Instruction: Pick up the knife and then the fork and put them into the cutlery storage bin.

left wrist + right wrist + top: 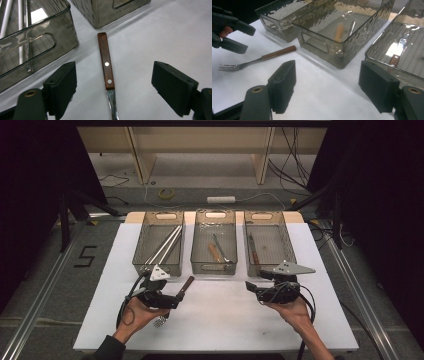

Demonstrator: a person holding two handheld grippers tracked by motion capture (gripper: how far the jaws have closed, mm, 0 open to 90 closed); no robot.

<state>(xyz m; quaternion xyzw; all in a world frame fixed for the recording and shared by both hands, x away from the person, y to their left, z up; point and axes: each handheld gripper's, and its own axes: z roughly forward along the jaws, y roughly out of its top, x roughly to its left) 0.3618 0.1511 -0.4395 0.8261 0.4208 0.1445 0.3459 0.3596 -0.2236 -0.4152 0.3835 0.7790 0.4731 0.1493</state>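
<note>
- While the fork [257, 60] lay flat on the white counter [225, 320], just in front of the left bin [159, 245] and middle bin [214, 245], neither hand-held gripper had hold of it.
- Left hand-held gripper [113, 85] stood wide open over the fork, one jaw to each side of the wooden handle where it meets the metal neck; the pads touched nothing.
- Right hand-held gripper [327, 87] was likewise wide open and empty, well apart from the fork, near the right bin [267, 245].
- Contents noted: long metal rods in the left bin, a wooden-handled utensil in the middle bin, another wooden-handled utensil in the right bin.
- Risk, in my judgement: the fork lies flat and thin, so jaws closing too high would skim over the handle and miss.
- Risk: closing on the narrow neck rather than the handle could let the fork pivot or slip, tines dropping.
- Risk: the handle tip lies near the bin walls; a careless lift could knock it against a bin.
</note>
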